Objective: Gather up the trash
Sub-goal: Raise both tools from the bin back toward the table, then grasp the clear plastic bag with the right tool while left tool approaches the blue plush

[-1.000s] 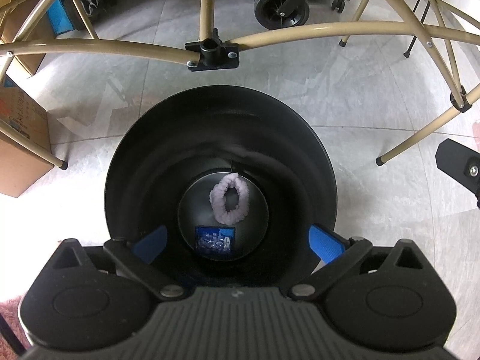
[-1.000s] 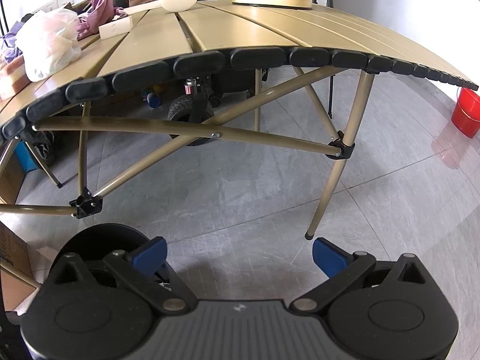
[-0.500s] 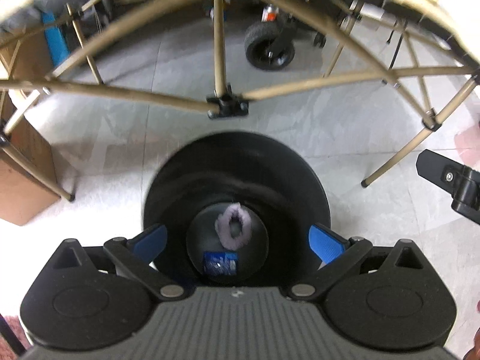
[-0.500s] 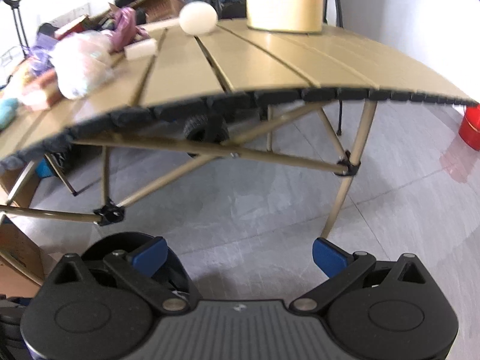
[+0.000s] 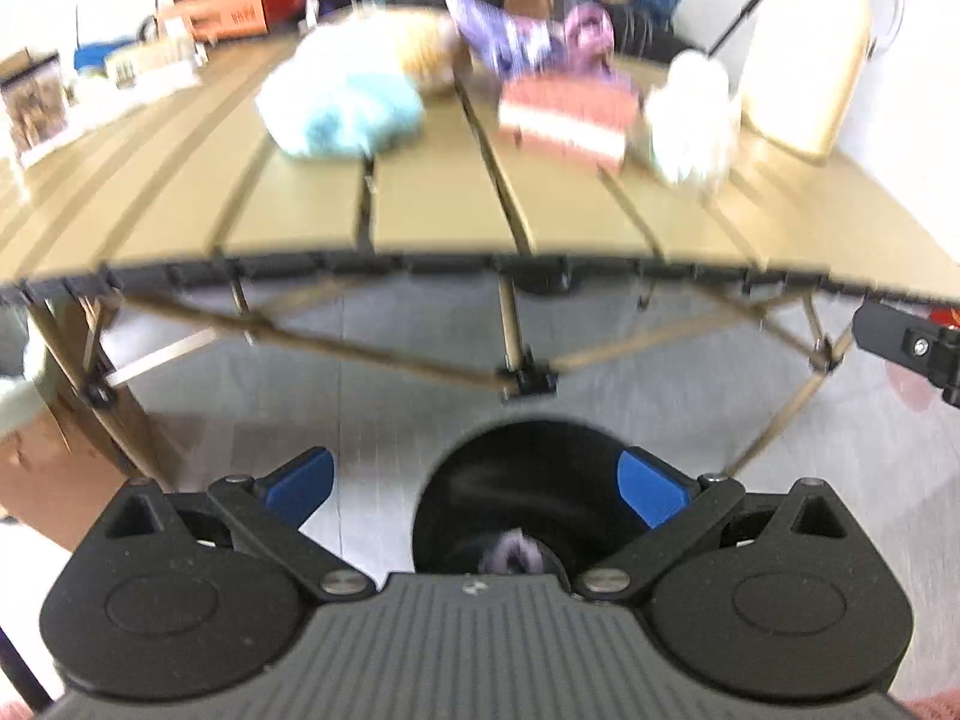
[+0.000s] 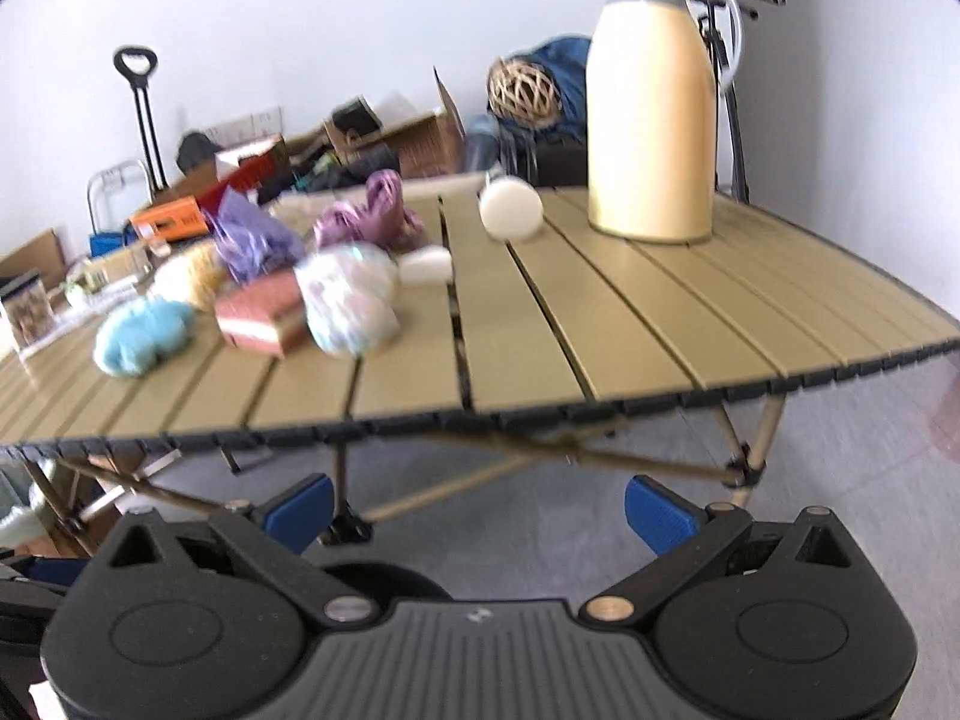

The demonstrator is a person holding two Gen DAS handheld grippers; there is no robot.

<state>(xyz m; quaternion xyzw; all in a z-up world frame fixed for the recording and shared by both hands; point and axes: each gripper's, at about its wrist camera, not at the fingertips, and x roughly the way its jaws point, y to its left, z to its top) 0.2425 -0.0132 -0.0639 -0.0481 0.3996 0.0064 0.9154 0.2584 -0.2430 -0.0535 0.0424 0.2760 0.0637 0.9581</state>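
Observation:
A black round bin (image 5: 528,480) stands on the floor in front of the slatted table (image 5: 432,216); a pale purple fluffy ring (image 5: 513,552) lies inside it. My left gripper (image 5: 474,486) is open and empty above the bin's rim. My right gripper (image 6: 477,507) is also open and empty, level with the table's edge (image 6: 540,414). On the table lie a blue fluffy lump (image 6: 141,336), a red-and-white box (image 6: 258,315), a crumpled pale bag (image 6: 348,297), purple scraps (image 6: 252,240) and a white round piece (image 6: 510,213).
A tall cream jug (image 6: 651,108) stands at the table's far right. Boxes and clutter (image 6: 252,162) line the back wall. A cardboard box (image 5: 42,474) sits on the floor at left. The table's legs and crossbars (image 5: 516,336) run just behind the bin.
Both grippers have risen and tilted up: the left view went from looking down into the bin to facing the tabletop, and the right view now shows the top of the table. Both stay open.

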